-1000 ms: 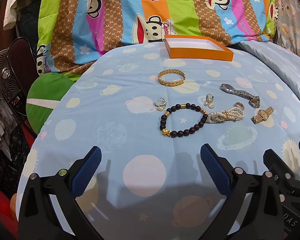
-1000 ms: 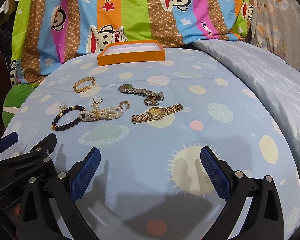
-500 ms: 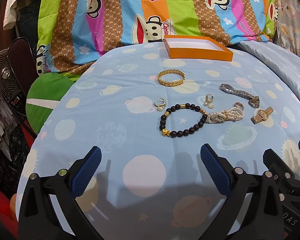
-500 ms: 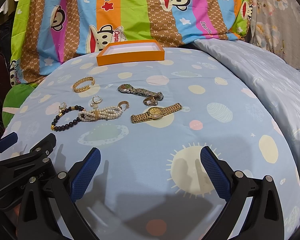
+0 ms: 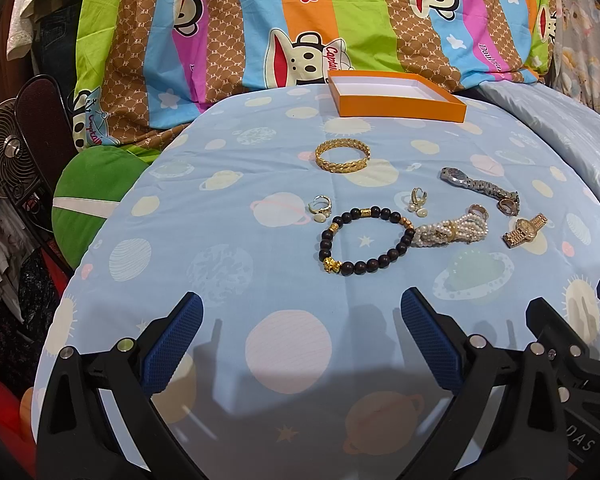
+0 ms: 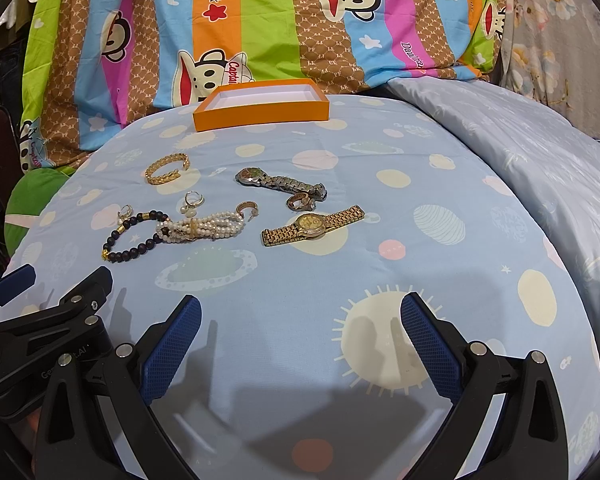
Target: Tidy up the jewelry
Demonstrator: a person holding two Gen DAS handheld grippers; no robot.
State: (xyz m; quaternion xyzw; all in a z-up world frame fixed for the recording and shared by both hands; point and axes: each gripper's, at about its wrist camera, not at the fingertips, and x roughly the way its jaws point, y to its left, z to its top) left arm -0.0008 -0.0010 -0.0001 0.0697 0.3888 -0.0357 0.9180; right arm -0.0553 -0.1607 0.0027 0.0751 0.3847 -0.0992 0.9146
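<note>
Nothing has shifted over the last second: your left gripper (image 5: 300, 336) and right gripper (image 6: 300, 336) hover with jaws spread wide, holding nothing. The jewelry lies untouched on the planet-print sheet (image 5: 228, 216): gold bangle (image 5: 342, 155), beaded bracelet (image 5: 364, 240), pearl bracelet (image 6: 202, 229), gold watch (image 6: 312, 225) (and small rings). The orange box (image 6: 260, 109) sits beyond, unfilled, so I judge the sorting hasn't begun.

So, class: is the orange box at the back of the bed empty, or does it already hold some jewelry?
Empty, as far as shown. The orange box has no lid on and only its bare white inside shows; the near wall hides part of the floor.
</note>
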